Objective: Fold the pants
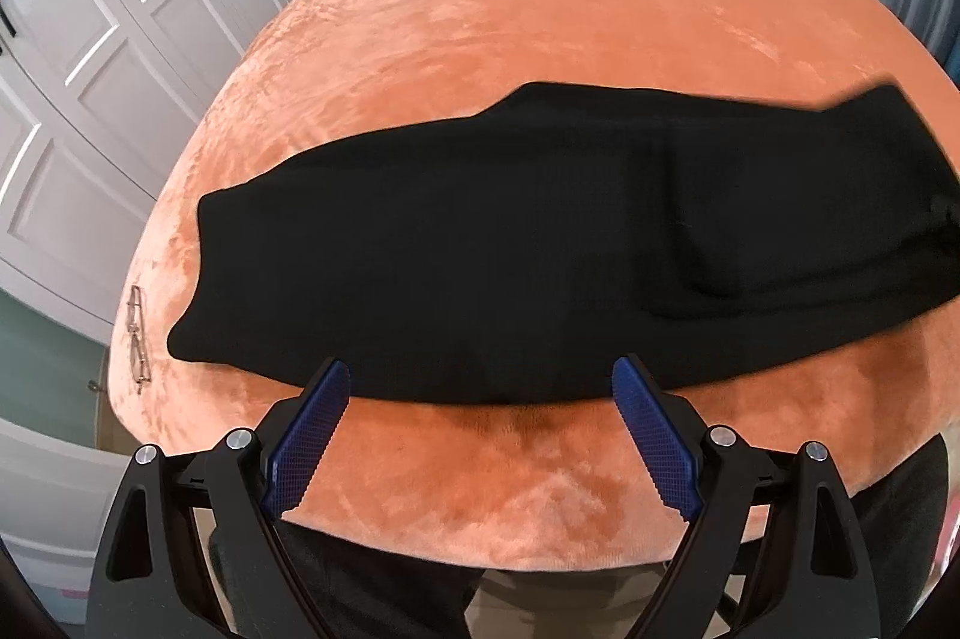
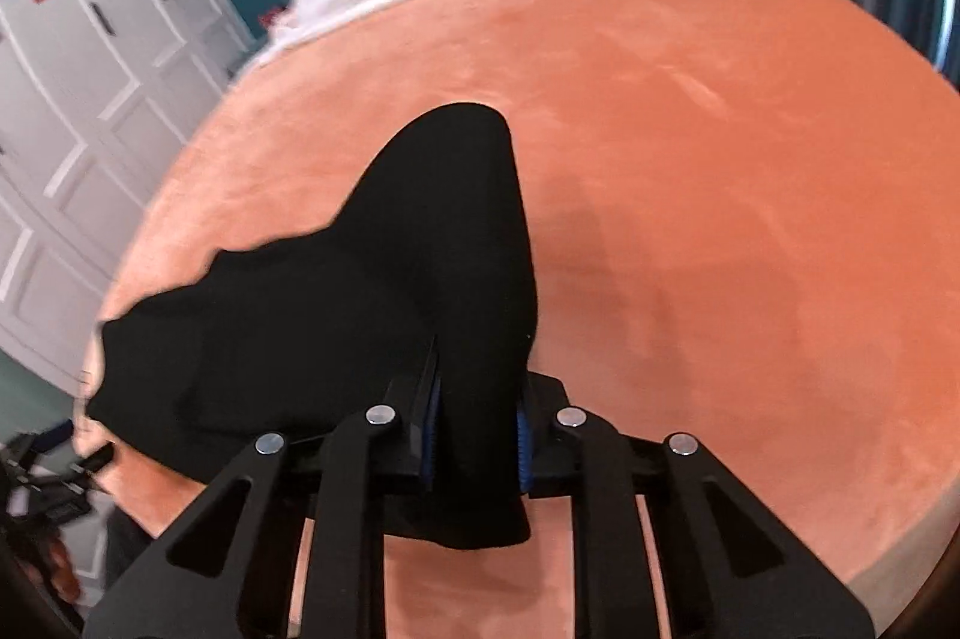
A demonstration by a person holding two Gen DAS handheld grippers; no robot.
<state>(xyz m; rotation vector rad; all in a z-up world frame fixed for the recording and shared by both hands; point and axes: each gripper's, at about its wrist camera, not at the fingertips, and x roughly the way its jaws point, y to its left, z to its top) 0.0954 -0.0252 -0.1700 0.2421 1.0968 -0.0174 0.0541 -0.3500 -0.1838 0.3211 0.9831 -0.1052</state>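
**Fold Pants: Right End Gripped, Left Gripper Free**

With the pants (image 1: pixel 540 243) lying lengthwise across the orange blanket (image 1: pixel 540 57), already narrowed to one long black strip, I judge the next fold to be end over end.

**Risks**

1. Slip at the right gripper (image 2: pixel 477 435). My hold takes a thick bunch of fabric, not a flat edge. If I lift quickly, layers may pull out unevenly and the fold line will skew.
2. Drag on the plush. The blanket nap looks grippy. If I carry the right end over too low, the lower layer may bunch instead of lying flat.
3. Unanchored far end. My left gripper (image 1: pixel 480 387) holds nothing. If it does not pin or take the fabric before the right end travels, the whole strip may slide toward the bed edge nearest me.
4. Motion blur in the right wrist view hides the exact edge I hold, so I cannot confirm both layers are caught.

**Finger state**

- Left: fingers (image 1: pixel 312 435) spread wide, empty. Their tips sit at the near edge of the pants; I cannot tell whether they touch.
- Right: fingers (image 2: pixel 427 435) clamped on the pants, with fabric filling the gap between the blue pads and a flap hanging below them.
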